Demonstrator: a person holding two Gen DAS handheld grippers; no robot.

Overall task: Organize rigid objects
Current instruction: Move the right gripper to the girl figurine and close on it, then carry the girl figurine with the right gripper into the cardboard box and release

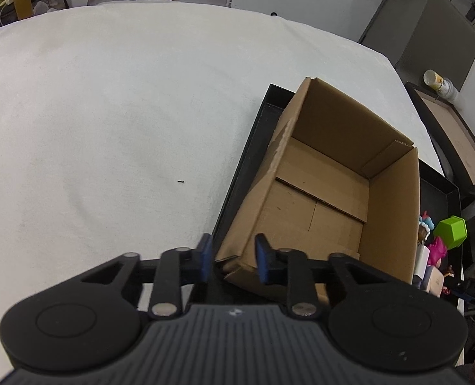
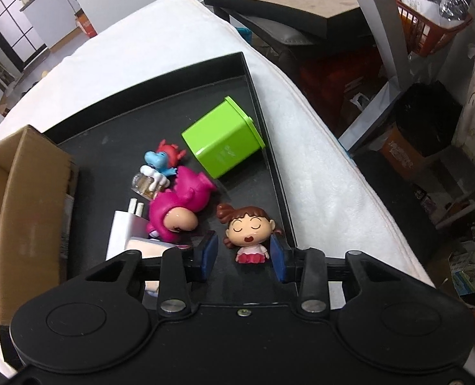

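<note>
Desk (image 1: 92, 112): white-covered surface, ahead and left of the left tongs.
Black tray (image 2: 160, 73): lies on the desk under both tongs; holds the box and the toys.
Cardboard box (image 1: 327, 173): open-topped and bare inside, directly ahead of the left tongs (image 1: 234, 258).
Left tongs: spread, holding nothing; the box's near-left corner sits between the blue pads (image 1: 205, 256).
Green cube container (image 2: 224, 138): on its side, well ahead of the right tongs (image 2: 244, 253), near the tray's right wall.
Pink figure (image 2: 179, 205): lying down, ahead-left of the right tongs, against the white plug adapter (image 2: 126, 231).
Blue-and-red figurine (image 2: 162, 158): beyond the pink figure.
Girl figurine (image 2: 248, 231): upright, between the pads of the right tongs; contact cannot be confirmed.
Right tongs: spread, not yet pinching.
Risk, grip: the round head offers poor purchase; closing on it would likely let the figurine slip or topple.
Risk, box: closing the left tongs could crush or drag the box corner.
Risk, neighbours: a leftward drift of the right tongs may nudge the pink figure.
</note>
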